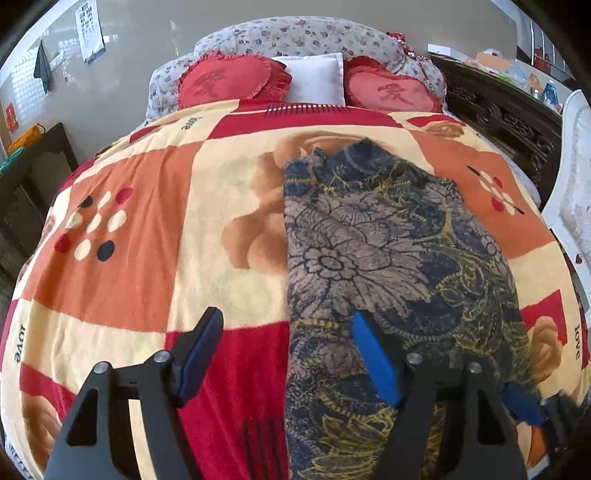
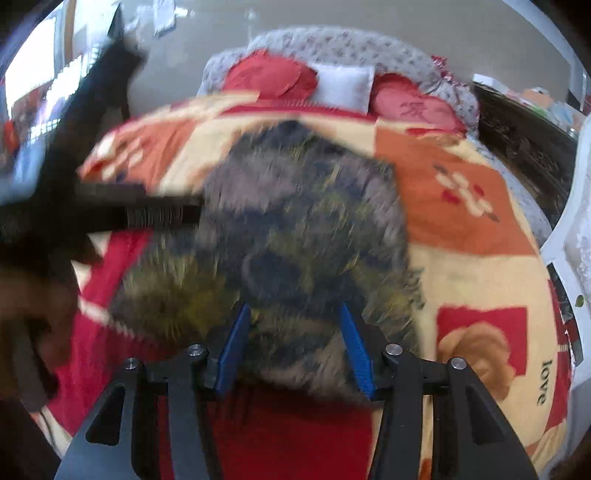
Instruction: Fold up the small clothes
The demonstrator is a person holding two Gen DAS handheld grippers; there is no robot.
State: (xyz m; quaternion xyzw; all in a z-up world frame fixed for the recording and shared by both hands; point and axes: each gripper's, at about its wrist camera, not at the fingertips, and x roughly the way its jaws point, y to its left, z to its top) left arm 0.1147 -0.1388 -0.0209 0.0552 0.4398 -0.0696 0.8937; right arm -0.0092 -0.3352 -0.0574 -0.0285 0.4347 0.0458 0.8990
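Fleece blanket (image 1: 155,229) over bed, cushions (image 1: 225,79)

1. Bed (image 1: 110,229): fills most of both views, covered by a blanket in red, orange and cream squares with rose prints and the word "love".
2. Head of bed: padded floral headboard (image 1: 303,37); two red heart cushions (image 1: 229,79), one either side of a white pillow (image 1: 314,79).
3. Wall (image 1: 147,40): pale, glossy, reflecting daylight. A calendar (image 1: 89,31) and a dark cloth (image 1: 43,66) hang at left.
4. Left of bed: dark table (image 1: 33,173).
5. Right of bed: dark carved cabinet (image 1: 506,118), top crowded with small items too blurred to identify.
6. Far right: white furniture (image 1: 572,177), partly in view.
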